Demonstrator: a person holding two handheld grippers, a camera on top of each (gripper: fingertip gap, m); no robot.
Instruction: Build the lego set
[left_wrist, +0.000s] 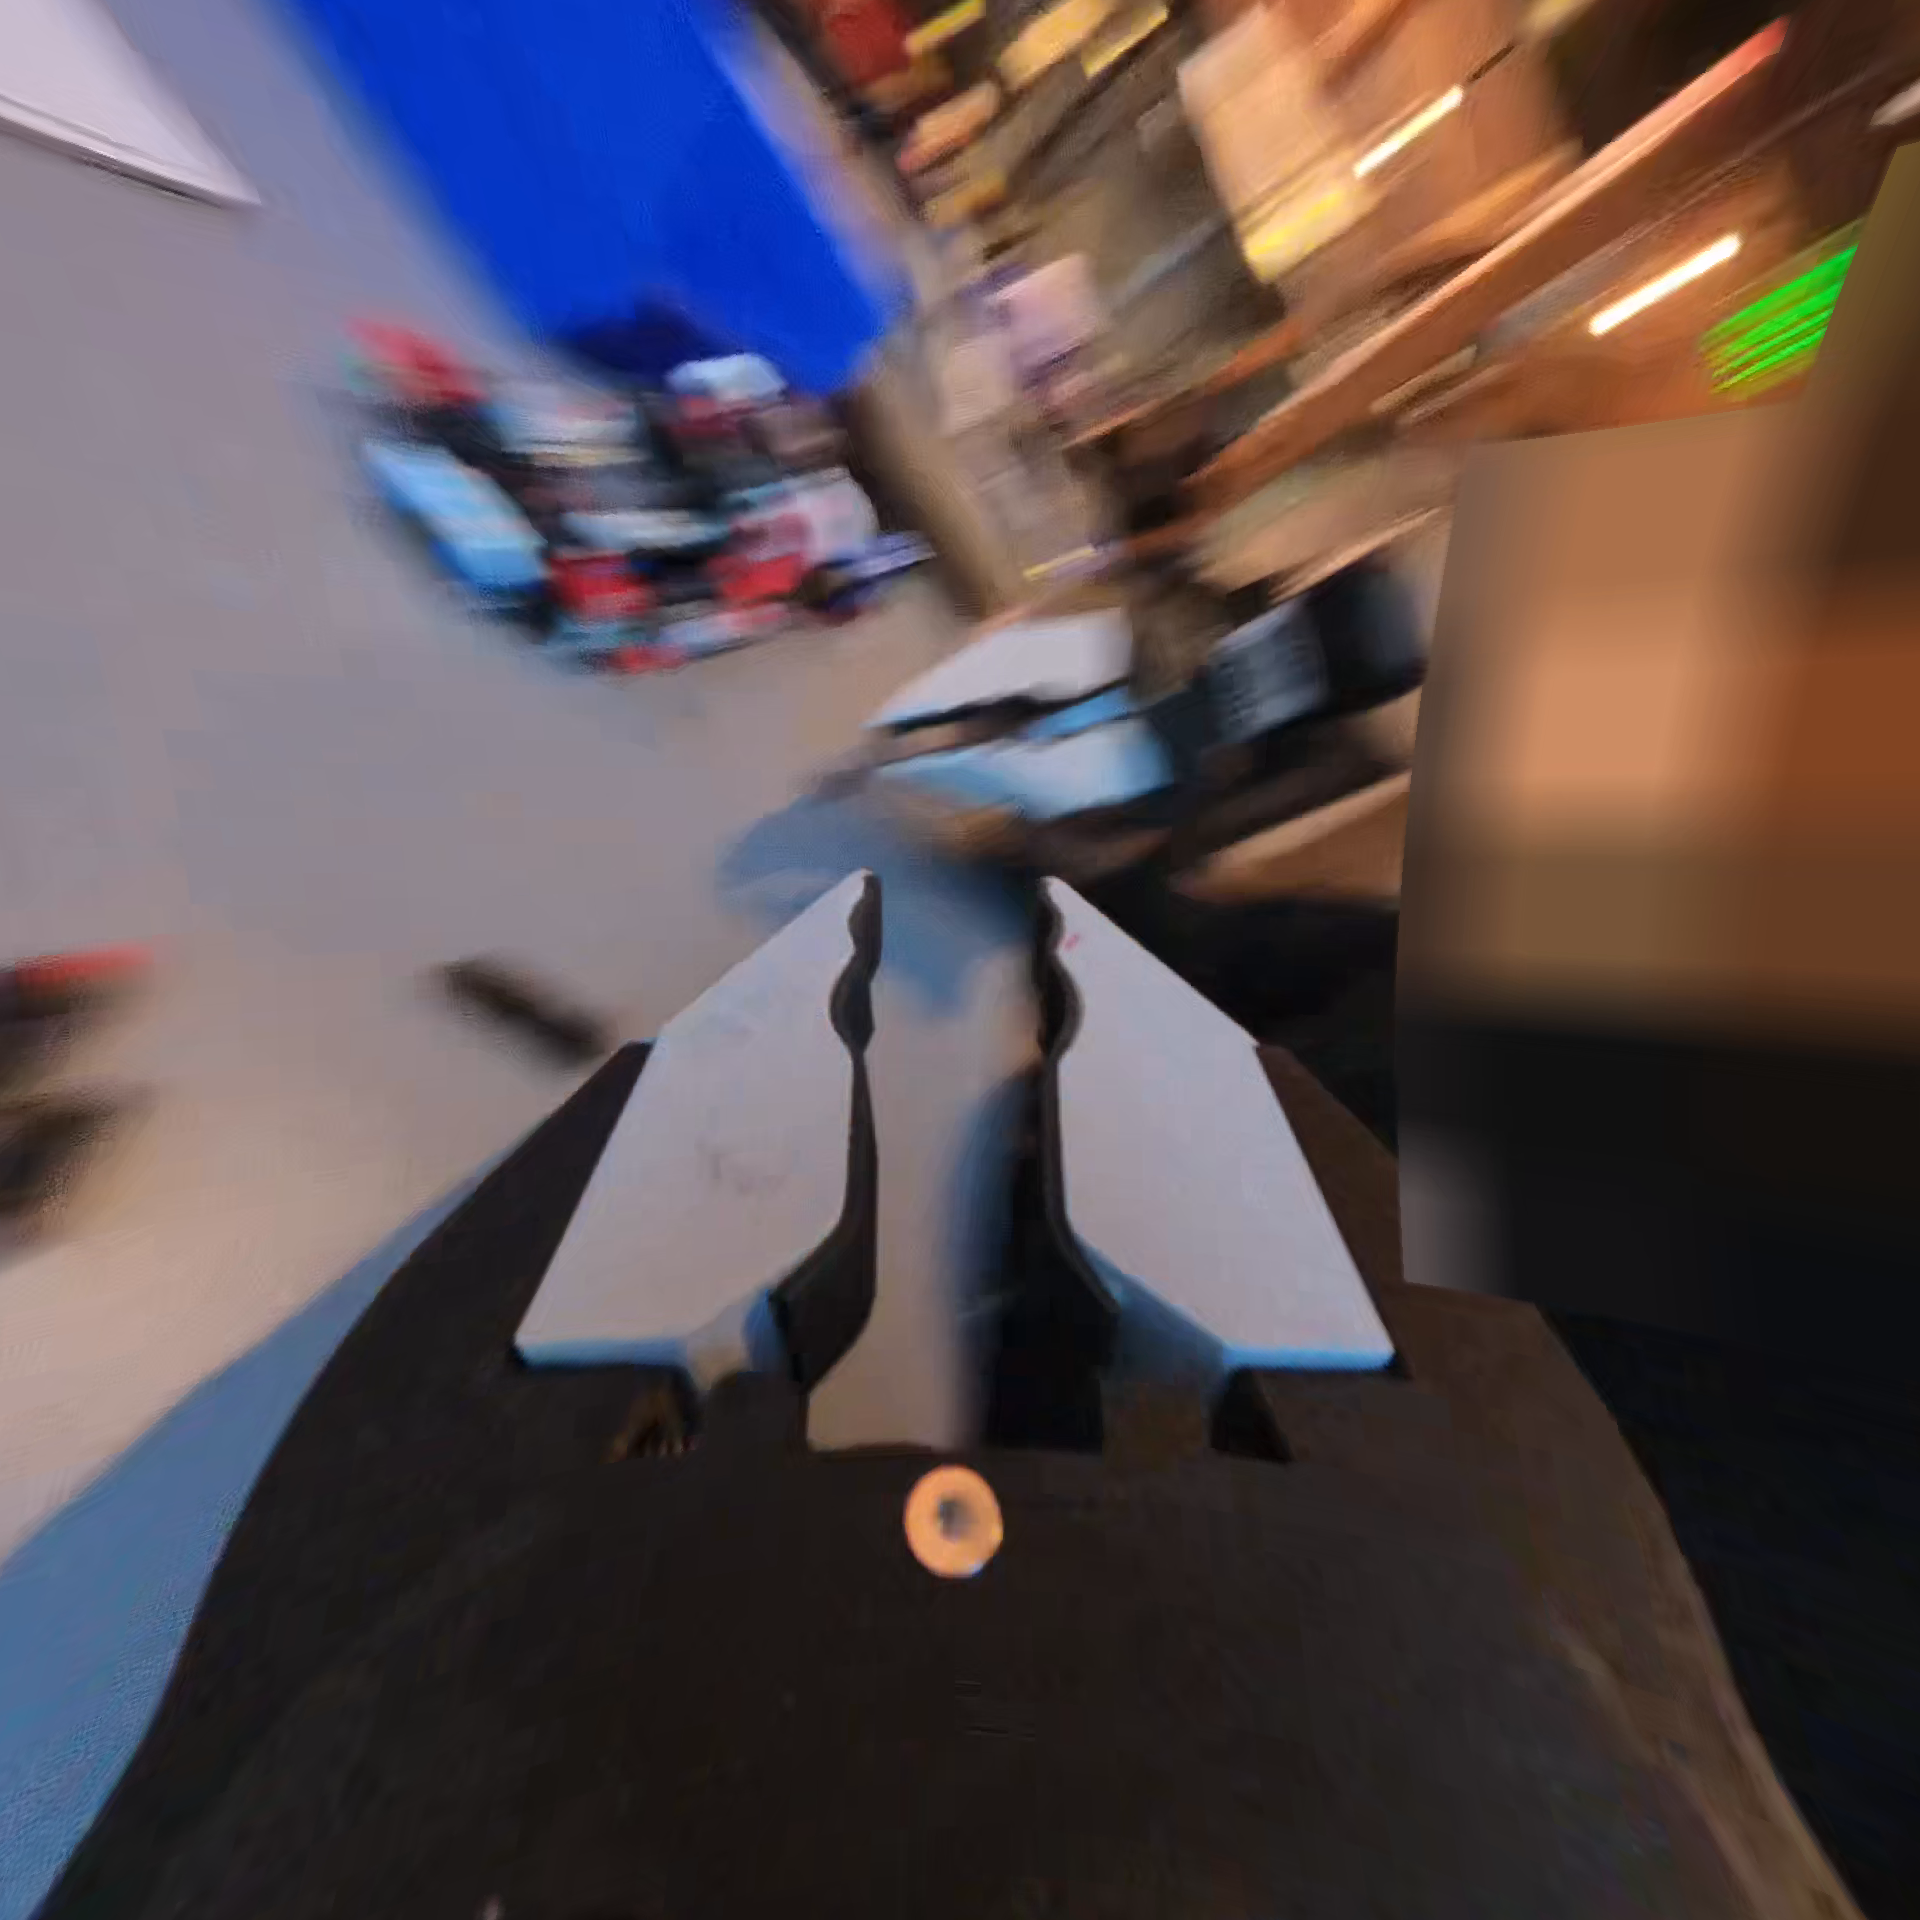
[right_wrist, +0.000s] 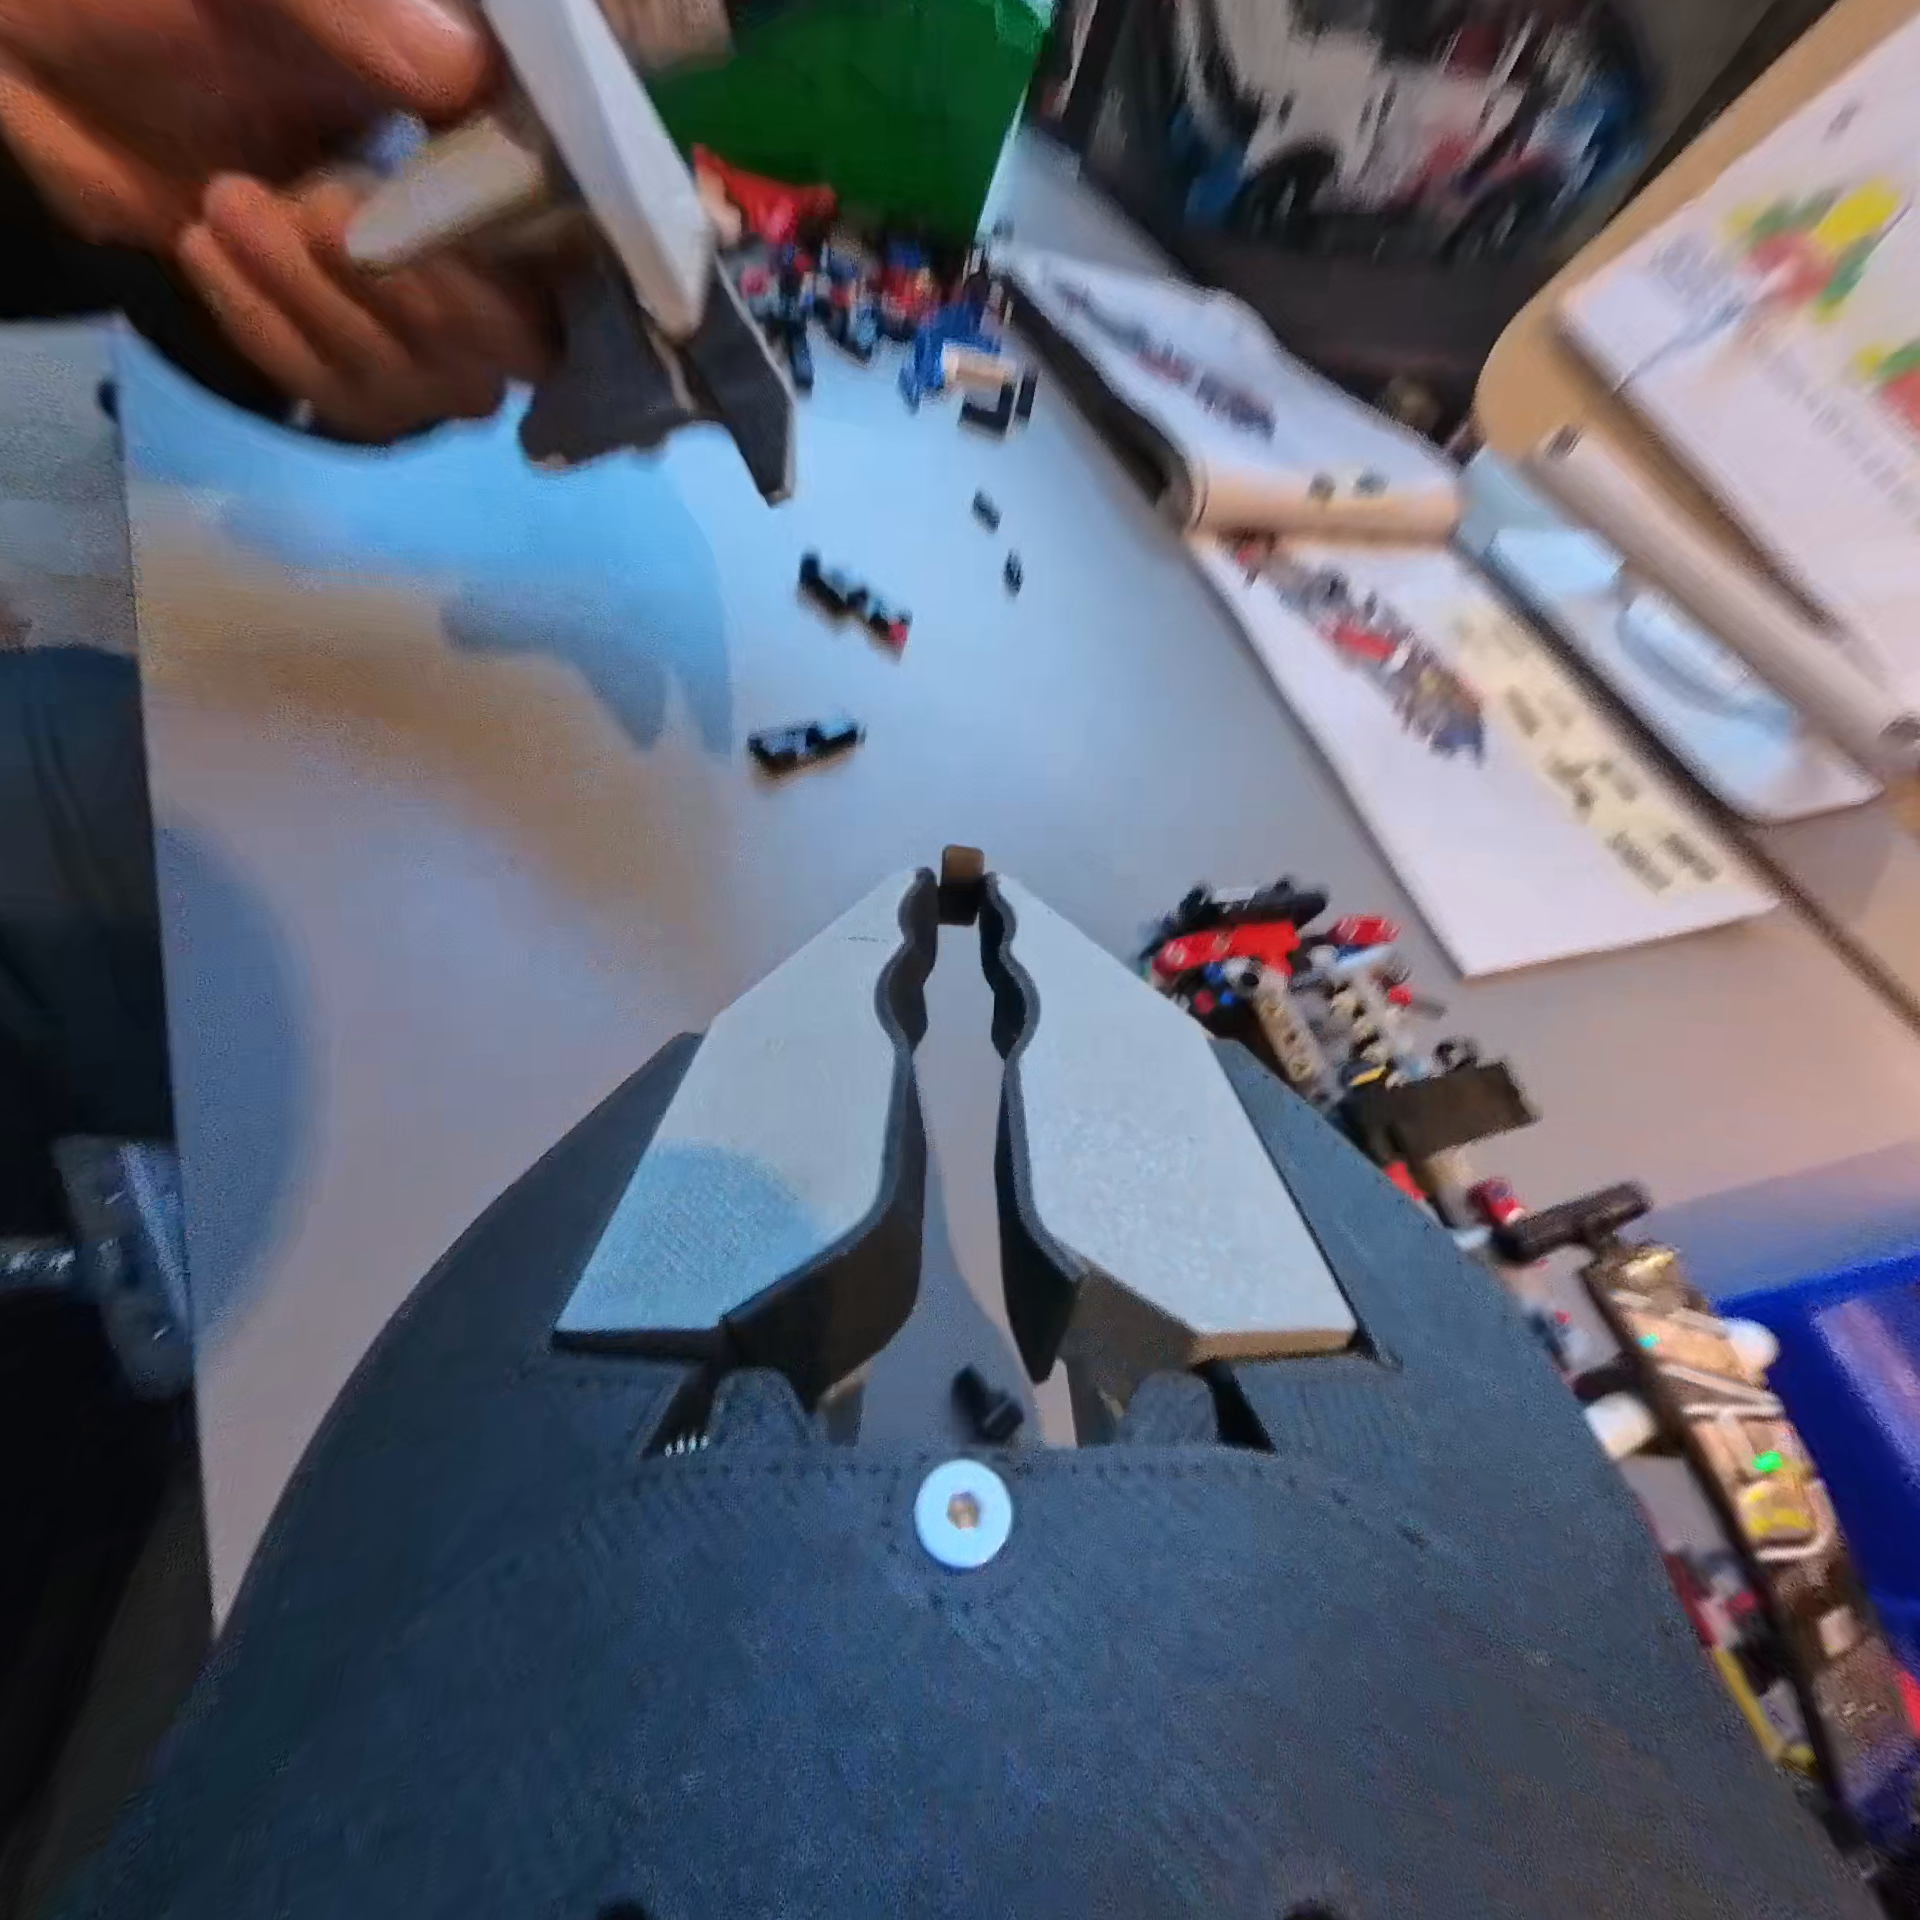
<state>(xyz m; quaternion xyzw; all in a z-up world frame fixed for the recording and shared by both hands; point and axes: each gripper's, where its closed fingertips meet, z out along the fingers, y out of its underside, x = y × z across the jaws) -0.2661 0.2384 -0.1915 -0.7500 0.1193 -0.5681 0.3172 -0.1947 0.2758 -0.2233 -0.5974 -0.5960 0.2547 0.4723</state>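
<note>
My right gripper (right_wrist: 958, 896) is shut on a small dark brown Lego piece (right_wrist: 961, 878) at its fingertips, held above the white table (right_wrist: 468, 935). A partly built red, black and grey Lego model (right_wrist: 1299, 997) lies just to its right. Loose black pieces (right_wrist: 805, 740) lie ahead on the table, with a pile of mixed pieces (right_wrist: 883, 291) at the back. My left gripper (left_wrist: 956, 904) is open and empty; its view is badly blurred. In the right wrist view a hand holds the left gripper (right_wrist: 764, 447) at the upper left.
An open instruction booklet (right_wrist: 1455, 727) lies right of the loose pieces. A green box (right_wrist: 862, 94) stands behind the pile. A blue bin (right_wrist: 1849, 1403) and clutter sit at the right edge. A small black piece (right_wrist: 982, 1403) lies under my right gripper. Left tips to right tips: about 9 centimeters.
</note>
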